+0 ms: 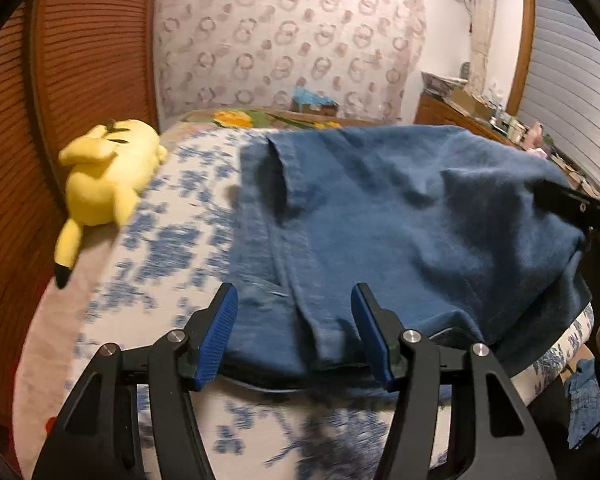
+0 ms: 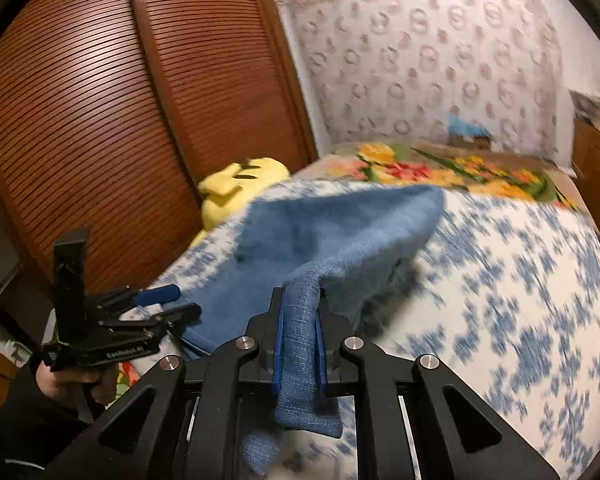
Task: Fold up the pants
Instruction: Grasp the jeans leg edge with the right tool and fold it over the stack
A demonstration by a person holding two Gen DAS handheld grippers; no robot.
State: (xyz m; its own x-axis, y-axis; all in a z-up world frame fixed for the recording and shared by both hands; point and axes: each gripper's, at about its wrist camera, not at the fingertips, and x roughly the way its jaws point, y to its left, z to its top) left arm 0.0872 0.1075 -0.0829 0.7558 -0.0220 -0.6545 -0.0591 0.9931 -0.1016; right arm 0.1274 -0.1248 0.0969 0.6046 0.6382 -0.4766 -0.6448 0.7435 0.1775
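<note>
Right wrist view, blue pants (image 2: 324,224) bunched, apparently lifted, woven cloth pinched between fingers (image 2: 278,344)

I've got a yellow plush toy (image 1: 104,176) lying at the bed's far edge — against the slatted wooden doors (image 2: 100,120). Blue-flowered bedspread (image 2: 520,300), floral blanket (image 2: 452,172) beyond (bright oranges) — ring-patterned wallpaper (image 1: 284,36) behind.

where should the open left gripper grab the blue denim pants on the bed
Grip the near hem of the blue denim pants, coming in low from the near edge of the bed. That edge lies flat between the open left gripper, while the right gripper already pinches and lifts the other corner.
</note>
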